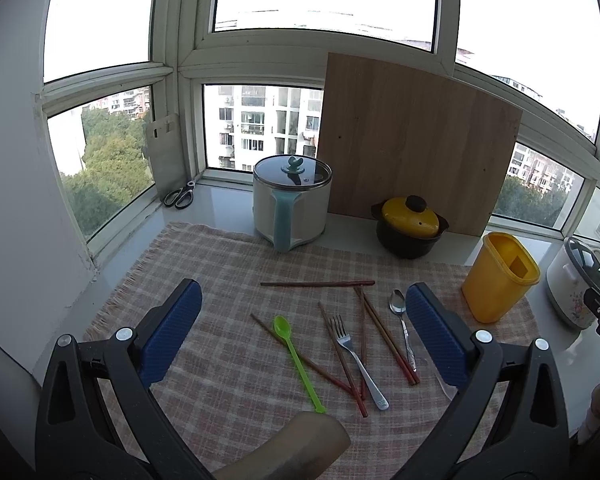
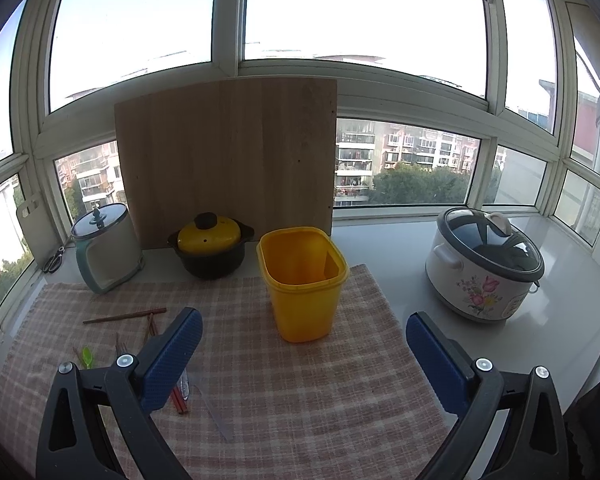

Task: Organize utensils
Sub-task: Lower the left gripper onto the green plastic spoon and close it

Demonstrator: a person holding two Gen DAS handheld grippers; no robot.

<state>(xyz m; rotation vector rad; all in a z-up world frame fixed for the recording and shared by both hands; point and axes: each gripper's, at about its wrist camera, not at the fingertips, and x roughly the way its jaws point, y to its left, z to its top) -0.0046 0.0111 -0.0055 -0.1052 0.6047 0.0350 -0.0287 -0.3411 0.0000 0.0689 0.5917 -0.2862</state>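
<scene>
Left wrist view, left hand-held gripper (image 1: 304, 312): blue pads wide apart, holding nothing, hovering above the scattered utensils.
Left wrist view, utensils: all lie loose on the checked cloth (image 1: 220, 264) covering the bench, none yet in the yellow container (image 1: 500, 280) at the right edge of the cloth.
Left wrist view, count: one green spoon (image 1: 298, 360), one metal fork (image 1: 356, 360), one metal spoon (image 1: 403, 324), and about seven brown chopsticks (image 1: 318, 283), several crossing so the number is unsure.
Left wrist view, advice: probably start with an outlying piece such as the green spoon, pinching mid-handle, since crossed chopsticks may drag neighbours.
Right wrist view, right hand-held gripper (image 2: 304, 332): pads wide apart, empty, facing the yellow container (image 2: 302, 280).
Right wrist view, container: upright, open, appears empty; one only.
Right wrist view, count: three pots along the windowsill, one wooden board (image 2: 228, 160).
Right wrist view, advice: drop pieces handle-down, without tipping the container.
</scene>
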